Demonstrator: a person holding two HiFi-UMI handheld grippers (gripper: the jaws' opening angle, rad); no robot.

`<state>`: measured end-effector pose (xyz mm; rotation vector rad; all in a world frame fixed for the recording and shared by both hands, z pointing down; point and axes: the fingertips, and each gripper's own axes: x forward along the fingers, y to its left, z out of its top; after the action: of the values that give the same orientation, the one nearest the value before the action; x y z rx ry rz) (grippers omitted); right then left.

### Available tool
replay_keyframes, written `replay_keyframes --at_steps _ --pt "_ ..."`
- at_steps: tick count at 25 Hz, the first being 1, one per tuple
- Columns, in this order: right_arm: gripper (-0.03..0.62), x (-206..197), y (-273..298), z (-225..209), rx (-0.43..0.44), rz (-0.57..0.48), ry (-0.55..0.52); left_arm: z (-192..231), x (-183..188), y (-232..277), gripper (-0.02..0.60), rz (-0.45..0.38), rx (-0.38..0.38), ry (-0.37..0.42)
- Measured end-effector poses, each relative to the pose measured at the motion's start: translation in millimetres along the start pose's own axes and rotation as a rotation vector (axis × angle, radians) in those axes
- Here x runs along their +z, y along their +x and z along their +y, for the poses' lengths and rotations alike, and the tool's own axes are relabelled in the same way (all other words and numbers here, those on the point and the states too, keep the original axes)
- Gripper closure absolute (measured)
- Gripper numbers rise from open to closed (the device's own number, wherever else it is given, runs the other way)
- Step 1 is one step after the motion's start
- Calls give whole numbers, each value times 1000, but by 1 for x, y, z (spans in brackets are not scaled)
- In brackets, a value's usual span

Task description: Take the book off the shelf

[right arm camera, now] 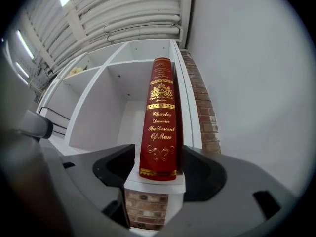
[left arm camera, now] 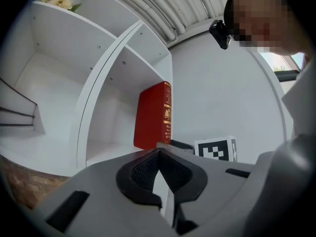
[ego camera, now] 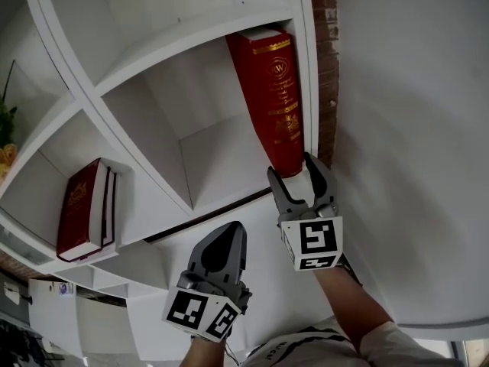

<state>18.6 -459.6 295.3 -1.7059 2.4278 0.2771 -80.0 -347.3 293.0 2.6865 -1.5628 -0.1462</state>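
Right gripper view: the right gripper (right arm camera: 158, 155) has its jaws spread wide on either side of the foot of the book's (right arm camera: 160, 122) spine. A sliver of white shelf edge shows beside the left pad, and the right pad lies close by the cover, so nothing is clamped. The gilt lettering on the red spine can be read only here. The left gripper view shows the left gripper (left arm camera: 158, 152) with its jaws together at the tips and nothing between them. It hangs back from the shelf, looking past the right gripper's marker cube (left arm camera: 216, 149) at the book's front cover, and takes in the person with the head camera (left arm camera: 220, 32) above.

The head view alone shows both tools at once, the left one nearer and lower. It also shows a second red book (ego camera: 82, 209) in a compartment far to the left, with a darker volume beside it.

The task's book stands upright at the right end of its compartment, against the side panel of the white shelf (ego camera: 191, 46). A strip of brick (ego camera: 327, 67) runs just right of that panel, then a plain white wall (ego camera: 412, 128). Pale flowers (left arm camera: 59, 1) sit in a top compartment. White pipes (right arm camera: 133, 19) cross the ceiling.
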Motion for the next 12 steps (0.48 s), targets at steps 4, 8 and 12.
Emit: replay_keyframes --at_steps 4,8,12 --pt "316 0 10 -1 -14 12 -15 0 2 4 571 13 15 1" --pt "338 0 9 -3 -27 11 21 1 1 4 571 14 15 5" --pt "339 3 4 0 -12 24 30 -4 2 12 571 20 -10 -6"
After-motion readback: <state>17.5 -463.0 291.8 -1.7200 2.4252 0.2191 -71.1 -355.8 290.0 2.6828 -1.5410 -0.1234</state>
